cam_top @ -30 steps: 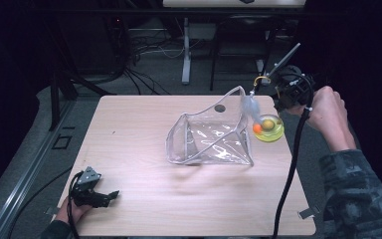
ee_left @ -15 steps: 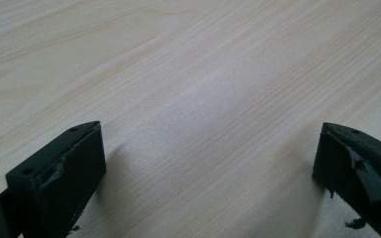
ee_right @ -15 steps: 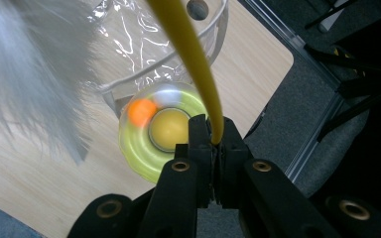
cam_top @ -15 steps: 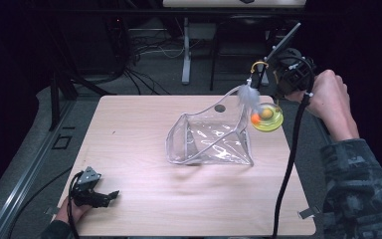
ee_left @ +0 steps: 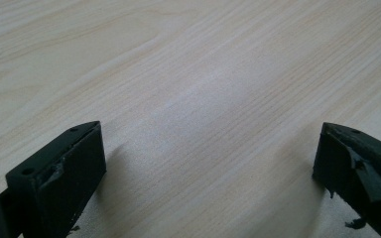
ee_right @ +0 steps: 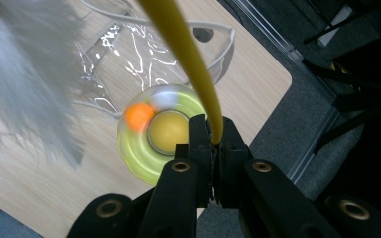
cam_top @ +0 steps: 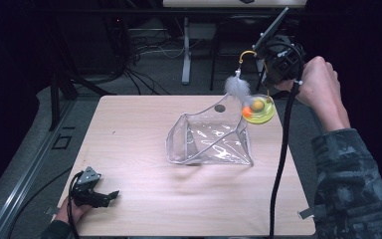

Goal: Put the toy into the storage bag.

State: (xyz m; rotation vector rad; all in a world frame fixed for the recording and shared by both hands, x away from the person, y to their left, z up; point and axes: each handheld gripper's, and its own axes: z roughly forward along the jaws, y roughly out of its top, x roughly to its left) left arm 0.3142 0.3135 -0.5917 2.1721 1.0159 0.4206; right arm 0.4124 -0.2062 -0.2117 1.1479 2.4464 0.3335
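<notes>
- Since the earlier frames the right gripper (cam_top: 273,63) has lifted the cat toy: a yellow-green round plastic disc (cam_top: 258,109) with an orange ball (cam_top: 247,112), a curved yellow wire stem (cam_top: 246,54) and a white feather (cam_top: 237,86); it now hangs higher, up beyond the far right corner of the clear plastic zip pouch (cam_top: 210,140).
- The left gripper (cam_top: 93,191) has stayed near the table's near left corner, well apart from the pouch, jaws spread wide over bare wood.
- The right gripper's jaws are clamped on the yellow wire stem (ee_right: 188,59).
- The disc hangs over the right edge of the light wooden table (cam_top: 144,129), just right of the pouch.
- The stem arcs up from the disc, feather dangling on the pouch's side.
- The pouch's open mouth faces left; bare table lies left of and nearer than it.
</notes>
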